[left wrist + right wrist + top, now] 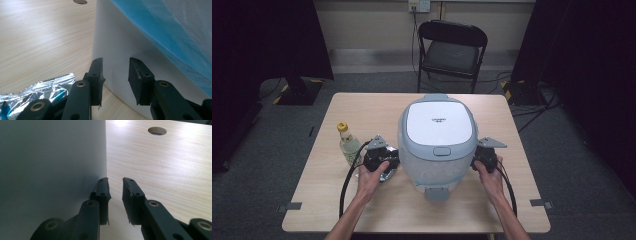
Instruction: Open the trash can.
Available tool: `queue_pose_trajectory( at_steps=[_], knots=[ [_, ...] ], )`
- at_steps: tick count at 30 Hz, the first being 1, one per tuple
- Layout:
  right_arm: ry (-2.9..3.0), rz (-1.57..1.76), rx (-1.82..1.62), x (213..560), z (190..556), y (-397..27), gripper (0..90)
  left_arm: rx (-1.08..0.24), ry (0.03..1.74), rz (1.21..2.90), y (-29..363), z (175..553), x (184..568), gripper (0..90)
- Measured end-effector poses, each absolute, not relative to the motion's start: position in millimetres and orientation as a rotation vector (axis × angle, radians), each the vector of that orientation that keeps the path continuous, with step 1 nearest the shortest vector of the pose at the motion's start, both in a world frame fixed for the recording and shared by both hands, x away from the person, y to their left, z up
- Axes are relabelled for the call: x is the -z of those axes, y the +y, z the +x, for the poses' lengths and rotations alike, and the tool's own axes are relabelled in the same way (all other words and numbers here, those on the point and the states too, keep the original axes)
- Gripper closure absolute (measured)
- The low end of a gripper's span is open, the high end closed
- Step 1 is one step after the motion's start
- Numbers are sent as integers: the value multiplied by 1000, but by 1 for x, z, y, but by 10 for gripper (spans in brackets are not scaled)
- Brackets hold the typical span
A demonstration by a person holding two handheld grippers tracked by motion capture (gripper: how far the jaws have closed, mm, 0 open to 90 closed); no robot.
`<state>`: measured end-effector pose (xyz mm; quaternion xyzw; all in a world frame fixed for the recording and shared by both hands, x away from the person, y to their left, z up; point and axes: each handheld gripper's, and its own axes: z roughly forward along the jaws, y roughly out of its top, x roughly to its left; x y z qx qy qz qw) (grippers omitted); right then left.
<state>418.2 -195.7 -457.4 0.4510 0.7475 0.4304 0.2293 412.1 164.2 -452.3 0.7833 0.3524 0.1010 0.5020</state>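
Two hand-held grippers flanking the rice cooker

A rice cooker is sitting near the middle of the desk, its grey latch tab pointing toward the near edge and its white lid shut. The person's arms are coming in over the near edge, one on each side of the cooker.

The left hand-held gripper is hovering just beside the cooker's left wall. In the left gripper view its jaws are standing a moderate way apart with nothing between them, the white wall right in front of the tips; whether a tip is touching it is hard to say from this angle. A blue, film-covered part of the cooker is showing above. A crumpled foil wrapper is lying on the desk under this hand-held gripper, on the side away from the cooker.

The right hand-held gripper is sitting just beside the cooker's right wall. In the right gripper view its jaws are showing a narrow gap, gripping nothing, with the shaded wall close against the jaw nearer the cooker and bare wood beyond.

A bottle with a yellow cap is standing upright toward the left edge, just beyond the left hand-held gripper. A black chair is standing on the floor past the far edge.
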Motion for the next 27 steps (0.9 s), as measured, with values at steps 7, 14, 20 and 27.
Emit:
queue_pose_trajectory(
  at_steps=[7,14,20,27],
  knots=[
    [2061,1248,-1203,459,407,-197,742,-253,858,1886,164,405,453,633],
    [2071,1262,-1189,461,397,-199,727,-246,833,1895,164,398,453,623],
    [2068,1288,-1188,462,390,-199,726,-242,842,1886,165,397,455,585],
    [2040,1245,-1101,461,385,-200,520,-214,860,1913,171,397,456,362]
  ],
)
